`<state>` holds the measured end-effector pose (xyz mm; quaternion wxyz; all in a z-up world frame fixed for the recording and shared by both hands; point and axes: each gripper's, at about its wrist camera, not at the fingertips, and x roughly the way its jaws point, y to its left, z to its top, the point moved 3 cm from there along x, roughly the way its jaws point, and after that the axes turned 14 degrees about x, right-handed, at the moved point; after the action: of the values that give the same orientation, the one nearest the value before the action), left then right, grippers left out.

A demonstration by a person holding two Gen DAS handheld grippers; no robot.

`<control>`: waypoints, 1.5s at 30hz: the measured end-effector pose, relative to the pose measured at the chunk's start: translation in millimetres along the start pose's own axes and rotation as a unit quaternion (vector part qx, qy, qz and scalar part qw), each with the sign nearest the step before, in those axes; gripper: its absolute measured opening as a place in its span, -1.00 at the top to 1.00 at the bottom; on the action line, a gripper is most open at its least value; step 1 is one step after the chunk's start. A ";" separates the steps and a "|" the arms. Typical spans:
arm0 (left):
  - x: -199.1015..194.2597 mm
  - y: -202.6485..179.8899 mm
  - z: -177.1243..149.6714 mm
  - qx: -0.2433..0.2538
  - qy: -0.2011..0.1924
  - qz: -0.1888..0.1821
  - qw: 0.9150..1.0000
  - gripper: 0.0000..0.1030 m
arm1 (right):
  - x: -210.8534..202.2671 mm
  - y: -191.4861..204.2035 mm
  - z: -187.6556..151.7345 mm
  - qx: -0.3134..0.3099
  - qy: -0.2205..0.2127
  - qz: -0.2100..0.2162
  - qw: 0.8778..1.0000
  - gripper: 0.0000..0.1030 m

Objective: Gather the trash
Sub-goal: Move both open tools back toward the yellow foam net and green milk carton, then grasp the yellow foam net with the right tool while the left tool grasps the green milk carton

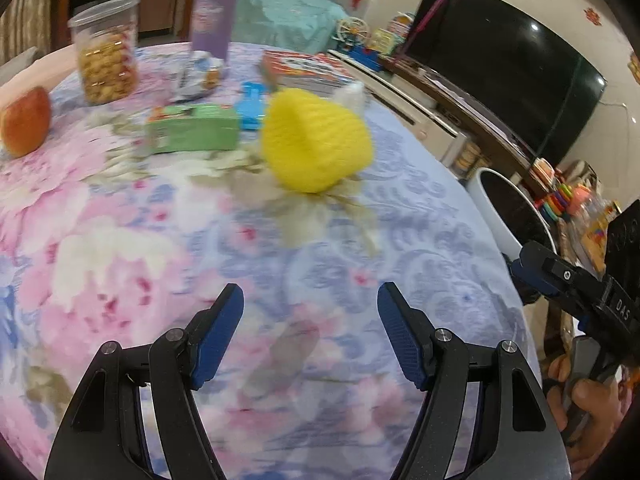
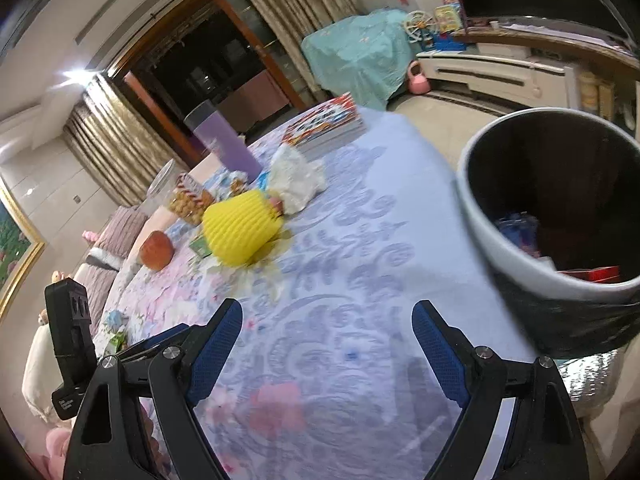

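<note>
Both tongs, left gripper (image 1: 310,332) and right gripper (image 2: 327,350), gaped wide and empty over the table (image 1: 120,220), yellow foam net (image 1: 316,142) farther off.

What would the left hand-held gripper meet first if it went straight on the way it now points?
Probably the yellow foam fruit net. The left hand-held gripper is open over the bare floral tablecloth, and the net lies straight ahead of its fingers. The picture is blurred, so depth is uncertain.

Both wrist views low over table (image 1: 120,240), sharing yellow net (image 1: 316,140)
</note>
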<state>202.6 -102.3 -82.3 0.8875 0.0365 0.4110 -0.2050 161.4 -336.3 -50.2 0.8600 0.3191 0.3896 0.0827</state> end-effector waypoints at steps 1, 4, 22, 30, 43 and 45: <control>-1.0 5.0 -1.1 -0.003 0.000 0.003 1.000 -0.38 | 3.9 4.0 -1.7 -0.002 0.003 0.002 1.000 -0.71; -5.5 23.8 -4.5 -0.015 -0.003 0.012 1.000 -0.38 | 14.3 14.6 -6.3 -0.008 0.013 0.007 1.000 -0.71; 0.0 93.3 2.1 -0.029 0.003 0.052 0.998 -0.38 | 57.4 61.5 -9.1 -0.023 0.032 0.033 0.999 -0.71; 13.0 116.1 27.0 -0.005 0.003 0.059 0.998 -0.40 | 78.6 72.4 1.1 -0.018 0.043 0.043 0.998 -0.71; 73.2 144.7 85.1 0.090 0.026 0.028 0.995 -0.75 | 116.5 76.4 18.8 0.015 0.072 0.071 0.995 -0.71; 82.6 145.0 87.3 0.097 0.029 0.014 0.995 -0.74 | 122.7 74.4 21.0 0.021 0.076 0.076 0.994 -0.69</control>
<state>369.9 -17.9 -101.2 0.8703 0.1338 0.4144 -0.2300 268.3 -240.3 -69.9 0.8121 0.3584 0.4303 0.1637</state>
